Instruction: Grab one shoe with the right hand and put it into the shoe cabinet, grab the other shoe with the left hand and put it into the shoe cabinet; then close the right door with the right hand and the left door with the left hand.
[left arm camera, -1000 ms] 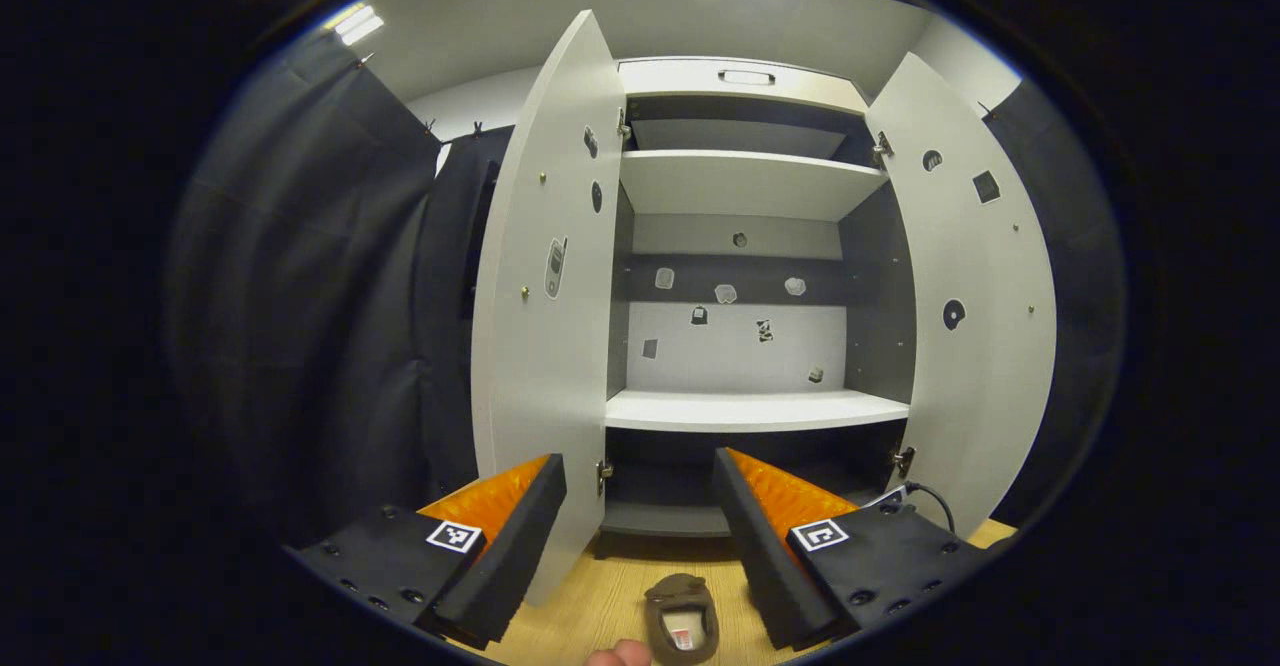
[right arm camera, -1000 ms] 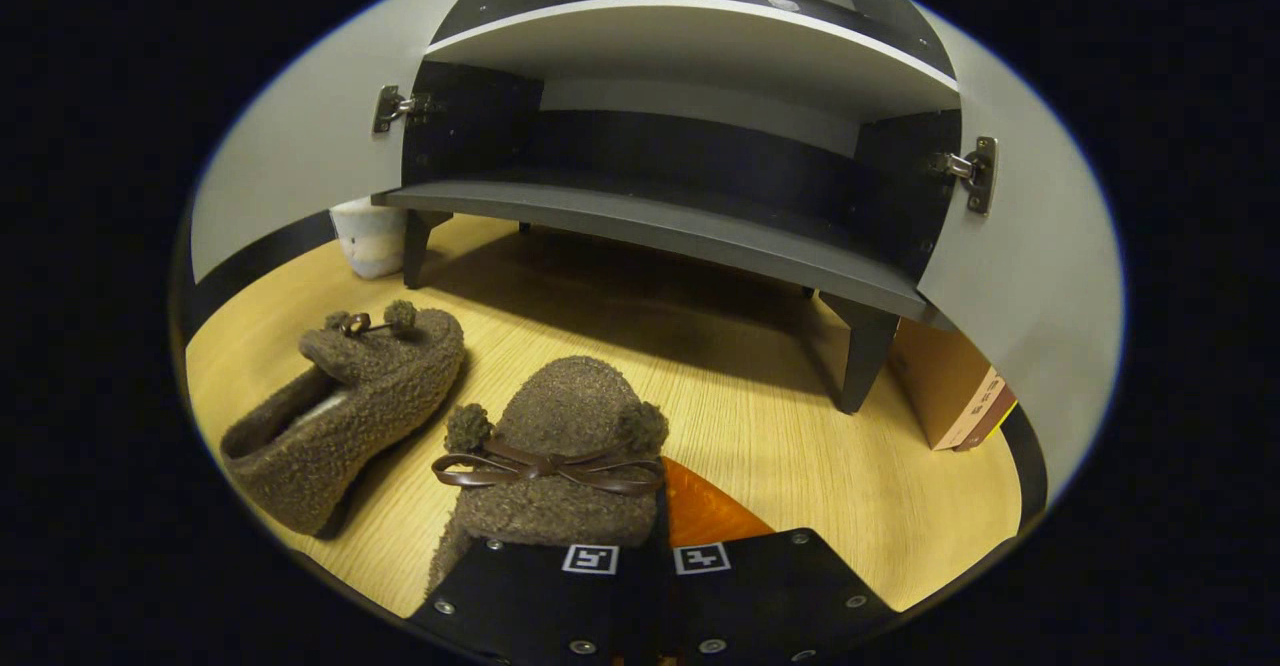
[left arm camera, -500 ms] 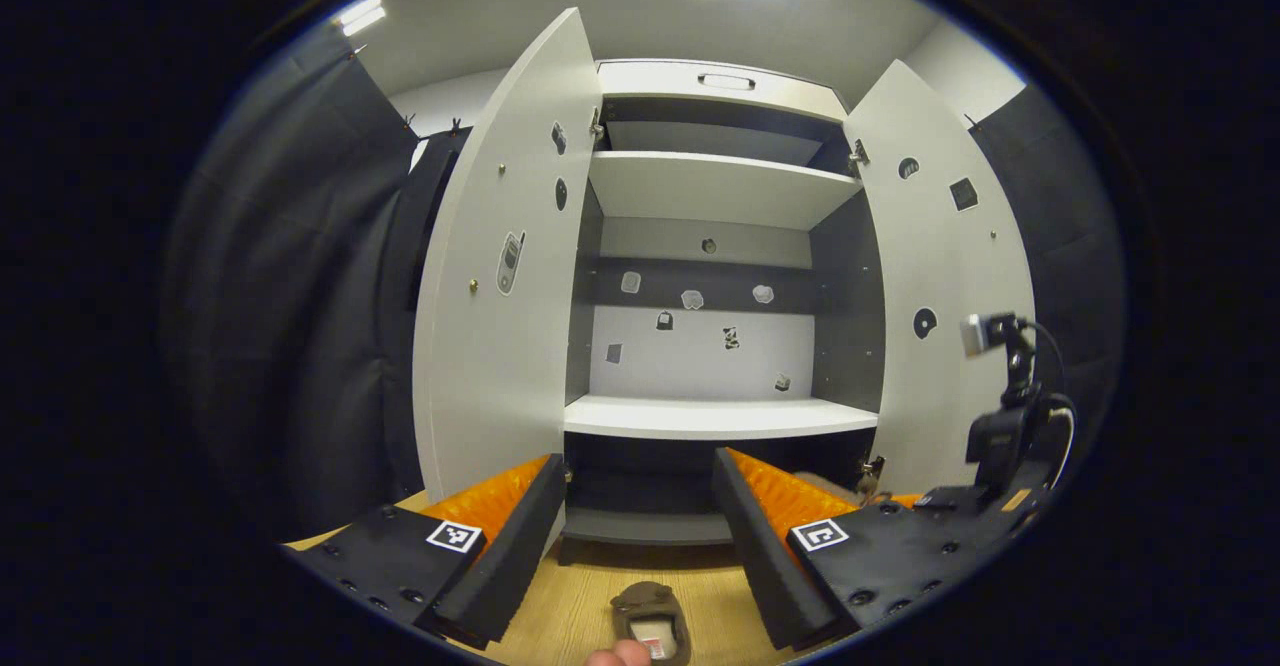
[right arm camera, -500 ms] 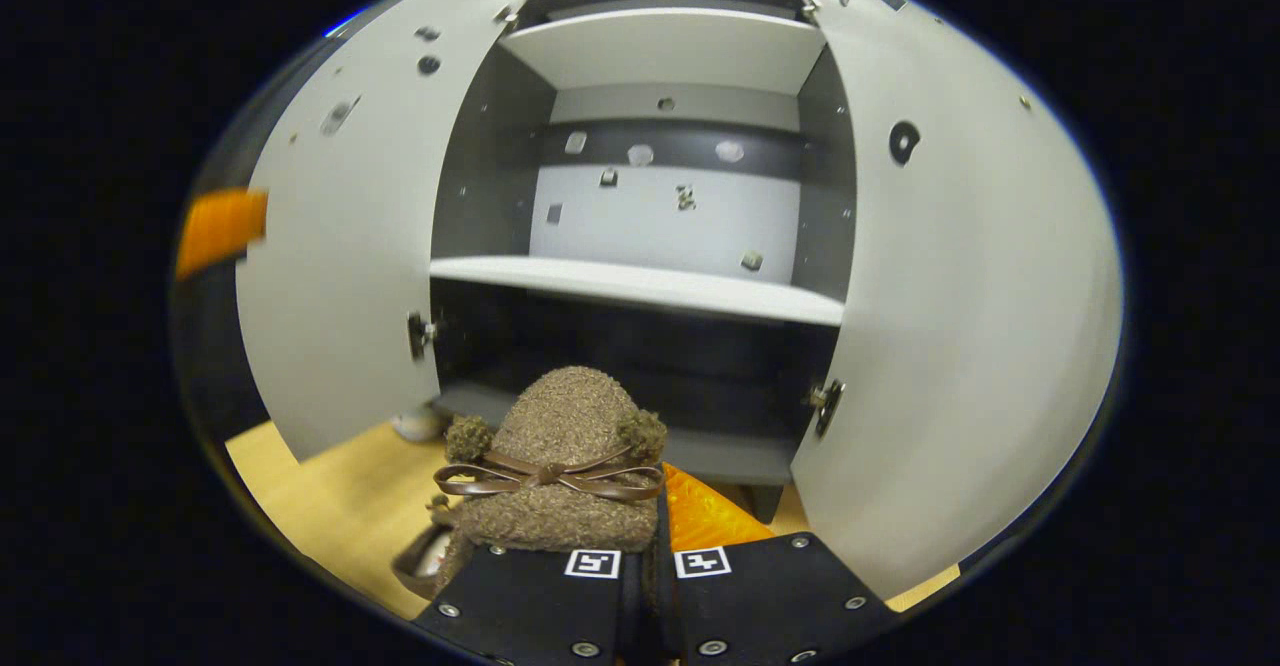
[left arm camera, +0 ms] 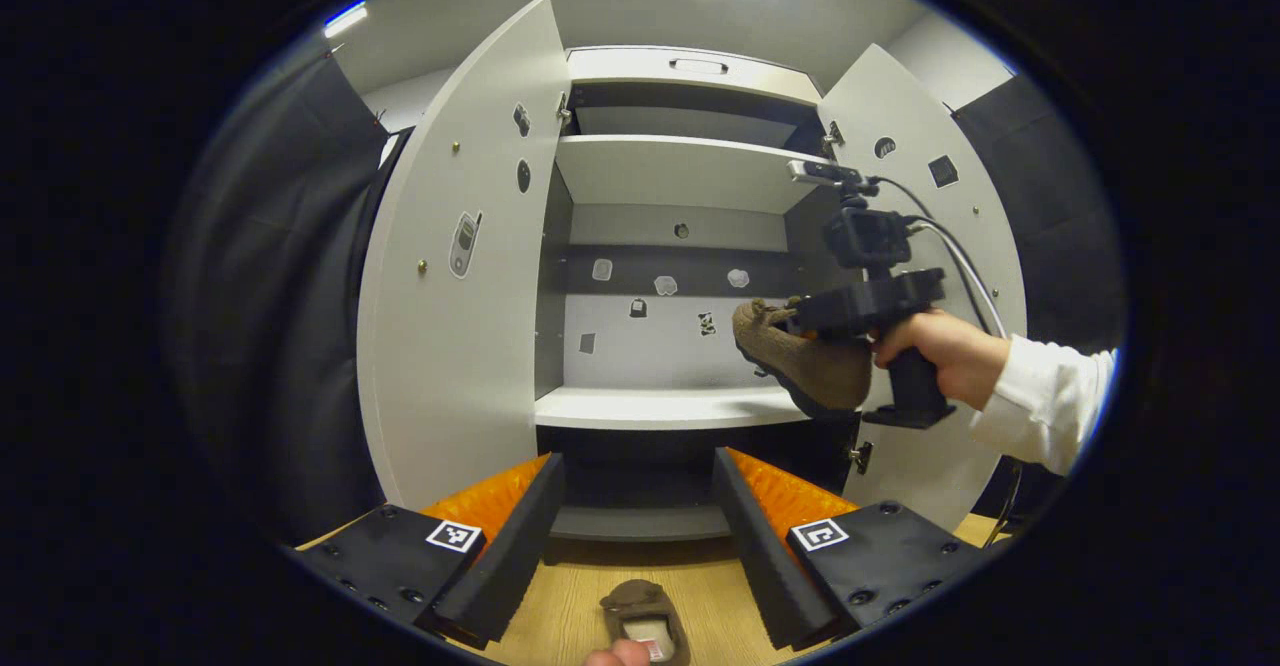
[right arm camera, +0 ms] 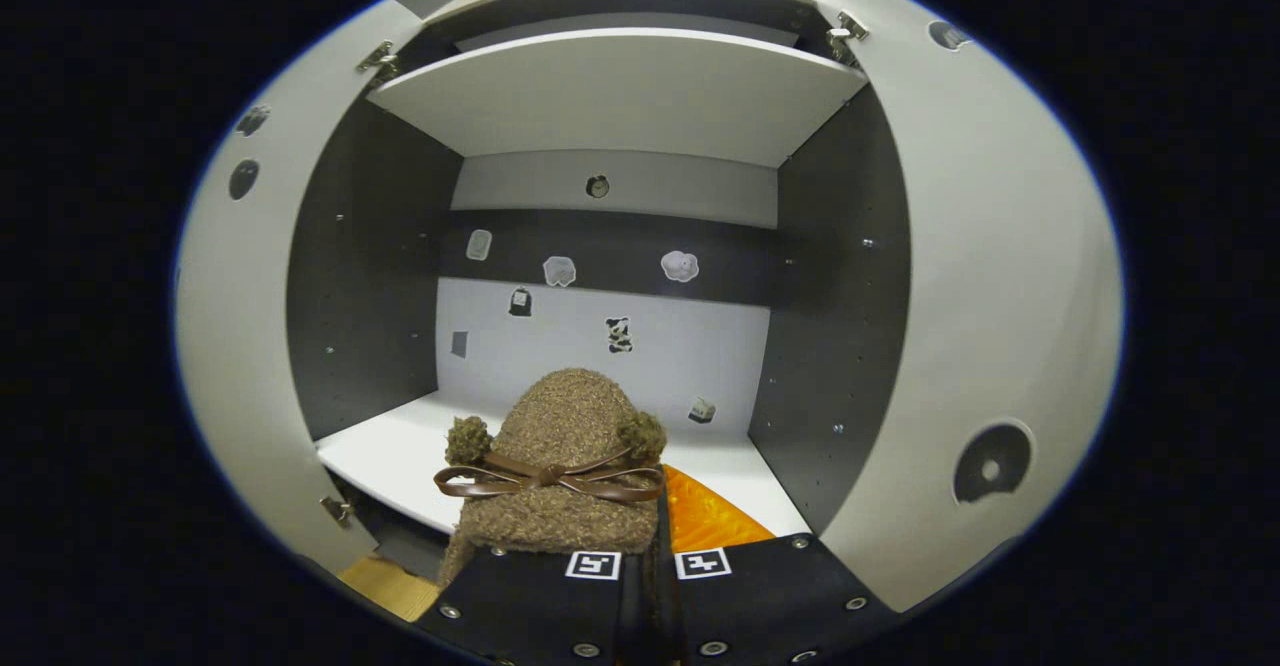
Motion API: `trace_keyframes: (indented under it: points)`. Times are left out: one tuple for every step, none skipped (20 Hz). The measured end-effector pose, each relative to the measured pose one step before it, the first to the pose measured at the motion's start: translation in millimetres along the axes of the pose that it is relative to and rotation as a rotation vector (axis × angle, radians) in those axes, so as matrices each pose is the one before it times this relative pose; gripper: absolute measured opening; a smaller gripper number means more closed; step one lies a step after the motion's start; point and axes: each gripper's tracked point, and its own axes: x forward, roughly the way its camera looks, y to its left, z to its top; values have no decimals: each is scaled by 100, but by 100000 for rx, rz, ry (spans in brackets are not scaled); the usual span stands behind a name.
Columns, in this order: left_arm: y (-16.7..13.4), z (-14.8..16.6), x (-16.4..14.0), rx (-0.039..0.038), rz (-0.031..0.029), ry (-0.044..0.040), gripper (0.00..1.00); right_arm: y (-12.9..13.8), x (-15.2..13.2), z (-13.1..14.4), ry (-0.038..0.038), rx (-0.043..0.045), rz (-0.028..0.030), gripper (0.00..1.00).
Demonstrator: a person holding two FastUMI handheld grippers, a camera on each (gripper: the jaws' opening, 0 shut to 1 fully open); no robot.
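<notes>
Right gripper, clamped on the first shoe, ahead of it the cabinet's middle shelf; left gripper spread, second shoe on floor below; both doors open.

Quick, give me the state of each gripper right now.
Left gripper: open, holding nothing, above the second shoe on the floor.
Right gripper: shut on the fuzzy brown shoe, held up at the cabinet's middle shelf.
</notes>
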Motion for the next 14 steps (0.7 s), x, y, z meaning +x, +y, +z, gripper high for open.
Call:
trace_keyframes:
  points:
    - [73,-183,-70,737,489,-203,99,141,2395,224,2085,1198,65,6]
    - [183,-228,-58,767,636,136,97,110,2330,445,1344,1855,-9,6]
    - [25,-318,9,328,485,569,96,-67,2008,-171,2587,1752,-972,6]
    - [45,-272,-11,244,427,976,96,-178,1973,-667,3666,846,-1400,6]
    - [107,-266,-84,132,796,681,96,-168,1442,-792,3675,-16,-1311,5]
    - [216,1,-46,-85,960,-67,96,-153,1234,-908,3328,259,-1257,6]
    - [196,4,-72,-117,772,-257,96,-78,1020,-824,2485,252,-679,6]
    - [244,-71,-87,-69,729,44,97,-92,729,-825,2724,70,-353,6]
    - [285,51,-34,-6,778,-29,96,103,525,-744,2302,-221,659,5]
    - [257,-107,2,101,704,281,96,130,455,-814,2388,-484,914,6]
    - [243,-130,-19,76,672,419,96,2,225,-585,2151,-296,424,10]
    - [211,-158,65,-119,535,484,96,-119,360,-261,1125,76,-187,12]
    - [201,-172,81,-114,609,657,96,-136,56,-168,1039,1058,-322,15]
    - [166,-164,68,-26,544,567,96,69,-227,-72,1115,1261,526,17]
